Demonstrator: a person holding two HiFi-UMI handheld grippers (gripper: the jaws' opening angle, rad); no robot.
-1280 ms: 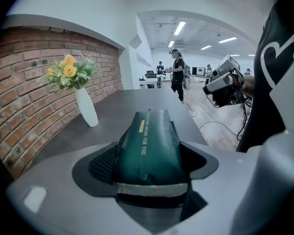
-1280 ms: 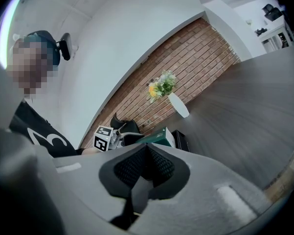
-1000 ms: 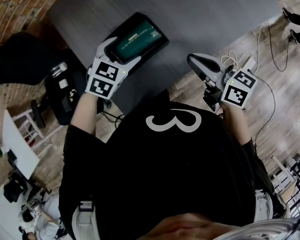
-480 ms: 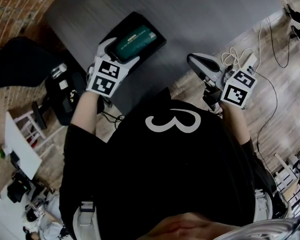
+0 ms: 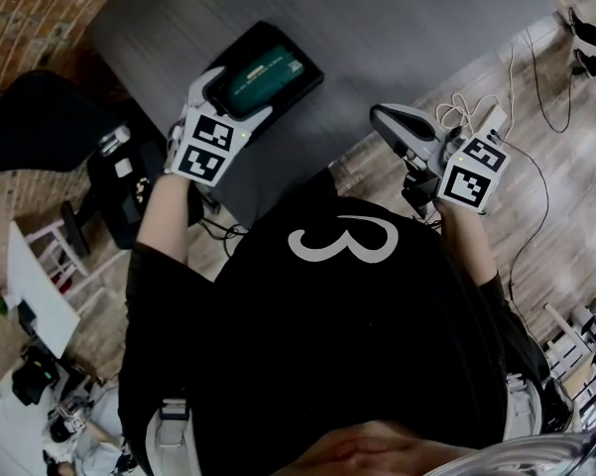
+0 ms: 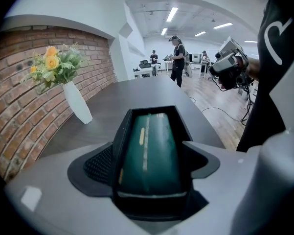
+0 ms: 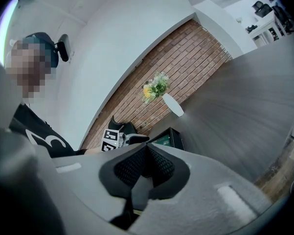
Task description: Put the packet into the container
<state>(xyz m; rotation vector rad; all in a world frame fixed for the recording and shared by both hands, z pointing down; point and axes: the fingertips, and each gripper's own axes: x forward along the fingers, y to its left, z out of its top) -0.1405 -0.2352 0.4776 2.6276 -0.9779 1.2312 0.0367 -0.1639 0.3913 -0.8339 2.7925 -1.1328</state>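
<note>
While the green packet (image 6: 149,155) lies inside the black container (image 6: 121,141) on the table (image 5: 426,28), L gripper (image 5: 236,95) pinches the container's near end betw. its 2 jaws. R gripper (image 5: 382,119) is pressed together, empty, past the table edge.

I see the packet (image 5: 263,70) lying in the container (image 5: 299,79), at 11 o'clock on the table (image 5: 407,38). My left claw (image 5: 236,95) straddles the container's near end, jaws against its sides. My right claw (image 5: 382,117) hangs at 1 o'clock, past the table's edge, jaws together. From the left claw, a vase (image 6: 77,102) stands on the table at 10 o'clock.
</note>
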